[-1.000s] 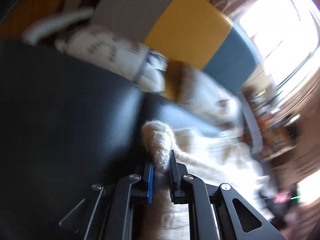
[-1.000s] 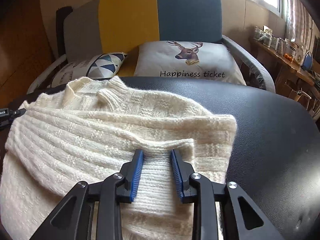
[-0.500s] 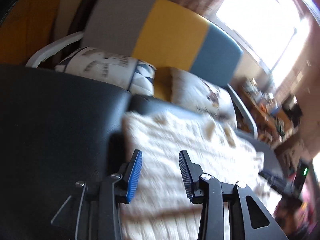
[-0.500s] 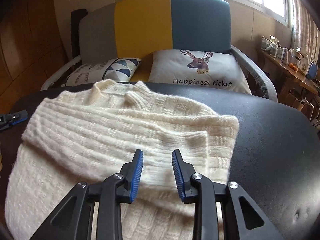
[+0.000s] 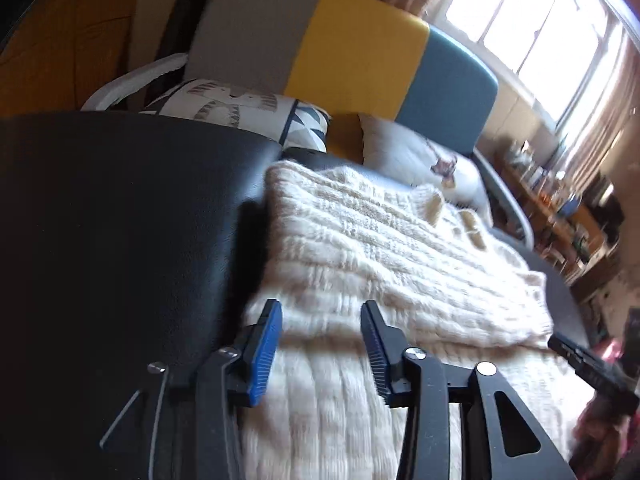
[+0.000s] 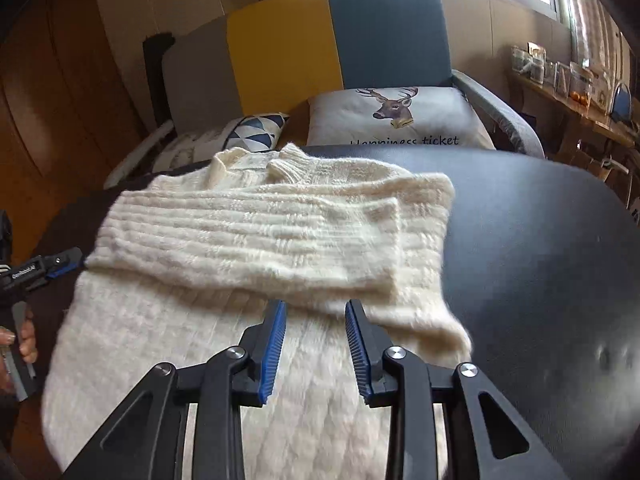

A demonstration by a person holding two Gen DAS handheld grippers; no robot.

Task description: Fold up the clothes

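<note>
A cream knitted sweater (image 6: 256,236) lies on a black table (image 6: 540,240), with both sleeves folded across its chest and its collar at the far end. It also shows in the left wrist view (image 5: 384,248). My left gripper (image 5: 320,312) is open and empty, just above the sweater's left edge. My right gripper (image 6: 316,308) is open and empty, above the sweater's body near the folded sleeve. The left gripper also shows at the left edge of the right wrist view (image 6: 52,266).
Behind the table stands a grey, yellow and blue sofa (image 6: 340,40) with a deer cushion (image 6: 400,120) and a triangle-pattern cushion (image 6: 256,132). A cluttered wooden shelf (image 6: 572,92) runs along the right under the window. Bare black table (image 5: 120,220) lies left of the sweater.
My left gripper let go of the sleeve, opened and drew back. My right gripper also pulled back from the sweater. The sleeve now lies flat across the chest.
</note>
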